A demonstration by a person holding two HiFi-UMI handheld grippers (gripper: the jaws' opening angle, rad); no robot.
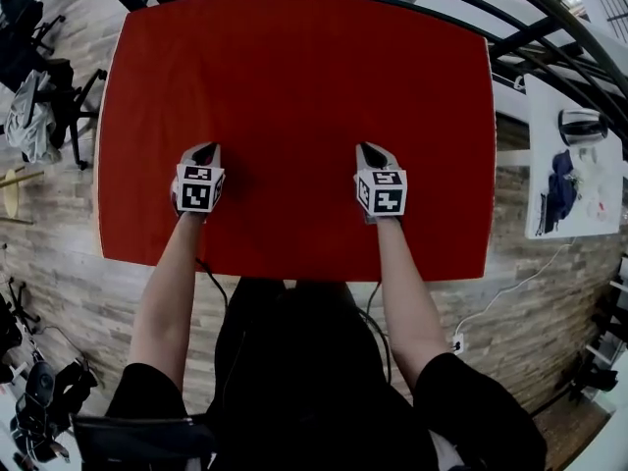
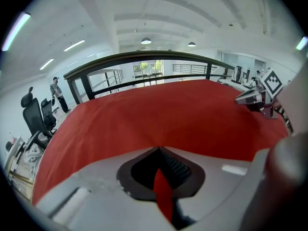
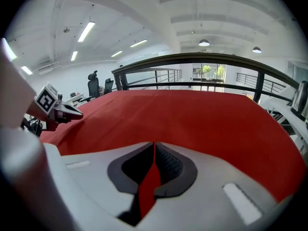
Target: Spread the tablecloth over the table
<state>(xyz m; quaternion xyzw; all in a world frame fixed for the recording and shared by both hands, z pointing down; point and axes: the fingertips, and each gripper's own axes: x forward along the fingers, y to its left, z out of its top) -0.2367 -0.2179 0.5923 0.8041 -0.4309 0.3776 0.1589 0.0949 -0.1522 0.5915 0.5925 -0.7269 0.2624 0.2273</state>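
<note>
Gripping the cloth [image 1: 294, 106] with both grippers, near its front edge, close to the person's body. Holding it with the left gripper [image 1: 203, 151] left of the middle and the right gripper [image 1: 371, 151] right of the middle, well apart, both pointing away over the red surface and tilting downward.

Pinching a thin fold [image 2: 163, 196] between the left jaws, closing almost fully on it, with the rest of the cloth stretching away ahead of the tips toward the railing [image 2: 144, 59]. Clamping a like sliver [image 3: 148, 186] of red in the right jaws too, narrowing to a slit around it. Showing each gripper in the other's view, off to the side and just above the cloth.

Covering the table and hiding its top wholly, reaching all four sides in the head view. Lying mostly smooth, rising slightly toward each pinch.

Standing on a wood floor [image 1: 59, 263], with a chair [image 2: 33, 117] off to the left and a white desk [image 1: 574, 155] off to the right, both clear of the cloth.
</note>
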